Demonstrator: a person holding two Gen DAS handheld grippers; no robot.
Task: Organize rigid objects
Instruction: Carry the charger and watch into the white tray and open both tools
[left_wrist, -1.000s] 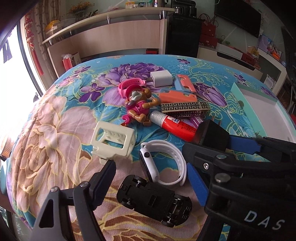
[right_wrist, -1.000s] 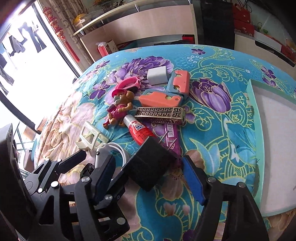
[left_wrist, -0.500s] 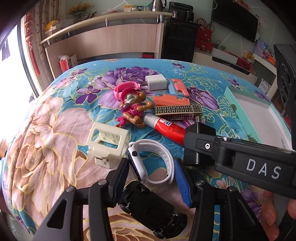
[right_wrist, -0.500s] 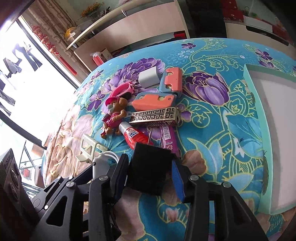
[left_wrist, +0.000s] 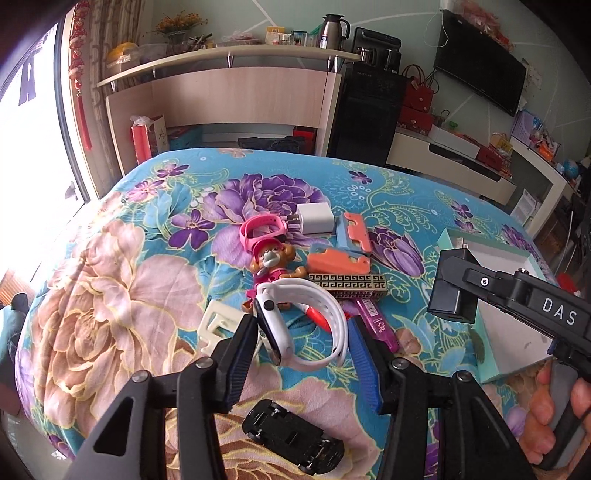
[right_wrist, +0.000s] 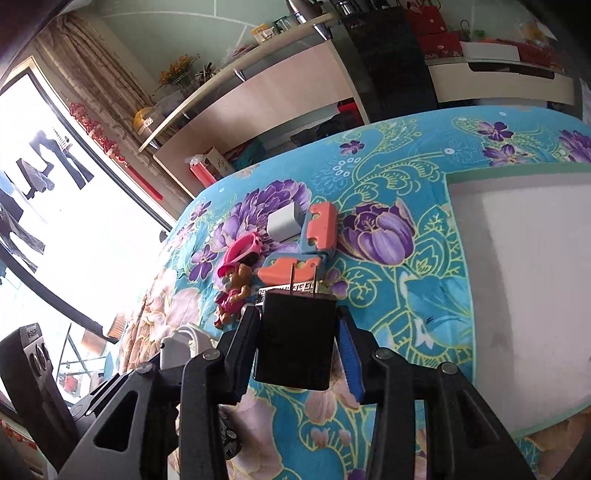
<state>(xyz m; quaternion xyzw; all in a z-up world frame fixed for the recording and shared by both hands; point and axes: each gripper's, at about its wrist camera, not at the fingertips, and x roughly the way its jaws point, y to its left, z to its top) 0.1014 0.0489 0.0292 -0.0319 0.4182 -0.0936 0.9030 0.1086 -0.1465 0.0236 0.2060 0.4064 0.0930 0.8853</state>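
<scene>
My left gripper (left_wrist: 301, 332) is shut on a white smartwatch (left_wrist: 295, 321) and holds it above the flowered cloth. My right gripper (right_wrist: 299, 332) is shut on a black plug adapter (right_wrist: 295, 339), prongs pointing away; the adapter also shows in the left wrist view (left_wrist: 452, 291), raised beside the green-rimmed white box (left_wrist: 495, 332). That box lies at the right in the right wrist view (right_wrist: 517, 295).
On the cloth lie a black toy car (left_wrist: 291, 446), a cream plastic frame (left_wrist: 218, 325), a pink bear figure (left_wrist: 273, 258), a pink band (left_wrist: 258, 230), a white charger (left_wrist: 316, 218), orange-blue pieces (left_wrist: 340, 258), a patterned bar (left_wrist: 351, 286) and a purple tube (left_wrist: 375, 323).
My left gripper closed on the white smartwatch and lifted it off the cloth. My right gripper closed on the black adapter, raised it and carried it right toward the box.
</scene>
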